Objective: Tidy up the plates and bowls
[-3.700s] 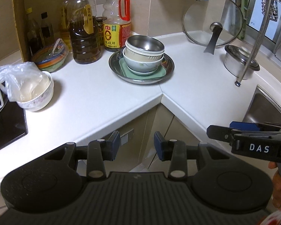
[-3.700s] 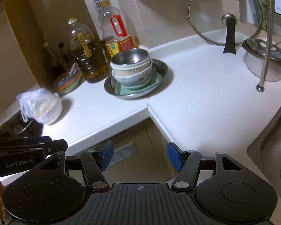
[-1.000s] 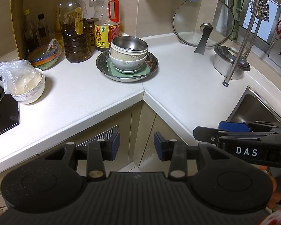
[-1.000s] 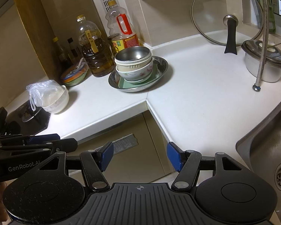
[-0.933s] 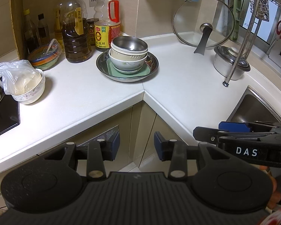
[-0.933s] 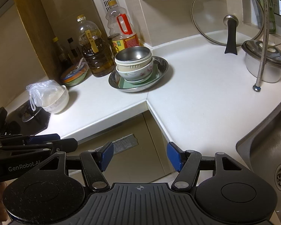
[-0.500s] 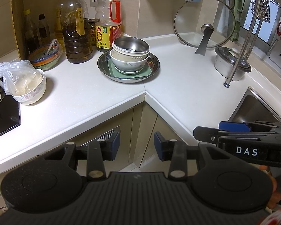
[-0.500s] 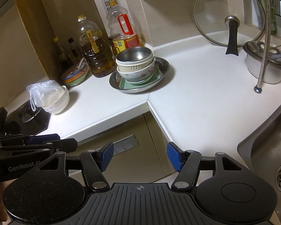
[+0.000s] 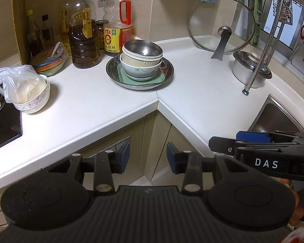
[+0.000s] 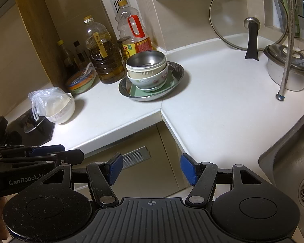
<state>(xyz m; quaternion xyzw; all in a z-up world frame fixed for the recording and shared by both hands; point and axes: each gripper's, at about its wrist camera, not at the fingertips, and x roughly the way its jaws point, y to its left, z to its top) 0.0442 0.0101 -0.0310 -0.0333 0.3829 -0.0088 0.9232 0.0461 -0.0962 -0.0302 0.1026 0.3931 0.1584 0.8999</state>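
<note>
Held off the counter edge, well apart from stacked bowls point(image 9: 141, 60) in steel plate point(image 9: 168, 70). Left gripper point(image 9: 148, 158) and right gripper point(image 10: 151, 169) both parted, gripping nothing.

At the upper left of the left wrist view, a large oil bottle point(image 9: 83, 34) with dark liquid stood beside a red-handled seasoning bottle point(image 9: 117, 23), with smaller dark bottles point(image 9: 39, 35) further left. Below them a colourful covered dish point(image 9: 48, 61) sat near a plastic bag point(image 9: 14, 85) at the left edge, just above a black cooktop point(image 9: 2, 129). A glass pot lid point(image 9: 222, 25) leaned upright at the upper right, with a lidded steel pot point(image 9: 251, 70) under it behind a rack leg point(image 9: 261, 54). A steel sink point(image 10: 293, 162) filled the lower right of the right wrist view, and a cabinet vent point(image 10: 134, 157) showed under the white countertop point(image 9: 202, 93).
</note>
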